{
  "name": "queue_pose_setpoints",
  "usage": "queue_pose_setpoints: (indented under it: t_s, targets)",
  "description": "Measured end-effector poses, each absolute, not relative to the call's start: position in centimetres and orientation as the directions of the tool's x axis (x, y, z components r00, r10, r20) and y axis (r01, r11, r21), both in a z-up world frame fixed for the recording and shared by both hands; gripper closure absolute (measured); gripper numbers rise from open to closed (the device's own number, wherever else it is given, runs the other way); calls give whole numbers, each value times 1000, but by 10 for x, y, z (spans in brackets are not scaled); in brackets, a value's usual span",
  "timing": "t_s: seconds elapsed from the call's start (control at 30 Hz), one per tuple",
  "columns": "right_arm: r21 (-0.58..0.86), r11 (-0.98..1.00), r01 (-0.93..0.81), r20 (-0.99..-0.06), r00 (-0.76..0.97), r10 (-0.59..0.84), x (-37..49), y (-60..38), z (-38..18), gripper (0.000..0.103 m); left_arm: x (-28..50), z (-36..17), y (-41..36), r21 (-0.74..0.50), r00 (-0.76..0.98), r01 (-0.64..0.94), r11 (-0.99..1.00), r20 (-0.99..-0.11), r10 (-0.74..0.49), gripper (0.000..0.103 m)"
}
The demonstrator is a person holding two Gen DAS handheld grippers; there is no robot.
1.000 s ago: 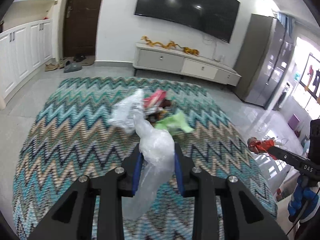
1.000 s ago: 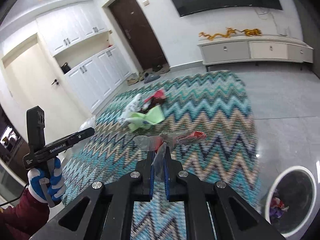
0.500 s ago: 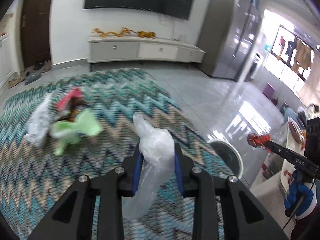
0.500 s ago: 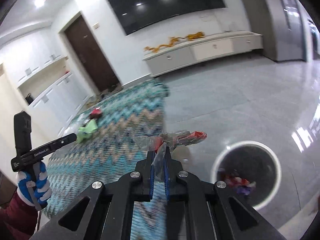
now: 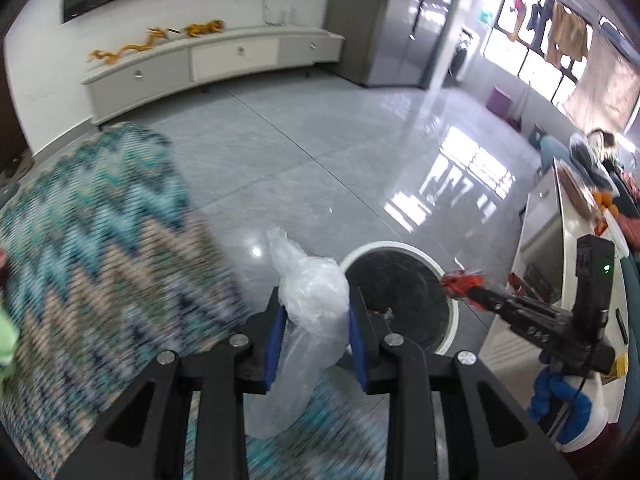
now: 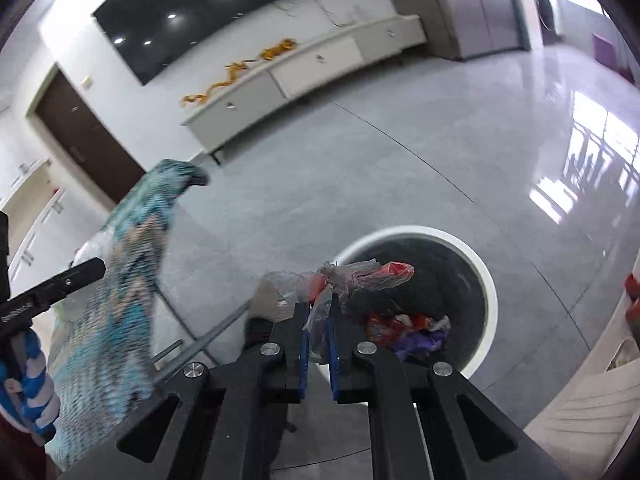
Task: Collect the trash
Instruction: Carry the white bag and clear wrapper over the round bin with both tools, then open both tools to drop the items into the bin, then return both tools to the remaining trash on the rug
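Note:
My left gripper is shut on a crumpled clear plastic bag and holds it above the rug's edge, just left of the white round trash bin. My right gripper is shut on a clear and red wrapper and holds it over the near left rim of the bin, which has red and purple trash inside. In the left wrist view the right gripper hangs over the bin's right rim with the red wrapper. The left gripper's tip shows at the left of the right wrist view.
The zigzag rug lies to the left, with a bit of green trash at the frame's edge. Grey tiled floor stretches to a white TV cabinet. A white counter stands right of the bin.
Both grippers have swung right, away from the trash pile on the rug, and now sit at the bin. Each keeps hold of its piece.

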State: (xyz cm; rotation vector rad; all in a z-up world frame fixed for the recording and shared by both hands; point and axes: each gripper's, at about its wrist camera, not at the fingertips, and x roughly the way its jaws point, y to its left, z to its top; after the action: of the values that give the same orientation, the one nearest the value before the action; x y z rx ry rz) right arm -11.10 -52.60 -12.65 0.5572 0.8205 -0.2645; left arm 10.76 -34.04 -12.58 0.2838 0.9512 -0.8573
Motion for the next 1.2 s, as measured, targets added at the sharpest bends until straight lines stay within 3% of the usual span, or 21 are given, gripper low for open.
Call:
queue_pose_setpoints:
  t_s: [0.37,0.43,0.53,0.87,1.2]
  targets:
    - [323,809,492,-811,584,-31,-97,-565,-162,94,99,-171,-441,-165,178,795,584,-856,-485,74]
    - [309,806,505,-819,571,-44,-97,-568,-163,91,97,-174,-452,-189,148,794,577,-861,-487,64]
    - [280,801,529,-830,552,-75,-99,-573,-164,52,95,-176,-459,-210,137,791,575,-854,-501,37]
    - [246,805,540,-826,551,-118,-105,-570,-153,51,89,-164,-457,-224,140,788,573,-842,-521,37]
    - [268,825,497,-791,602,-105,-105,-546,-129,51,87,-133,-389,-185,254,747,638,-807,-532,37]
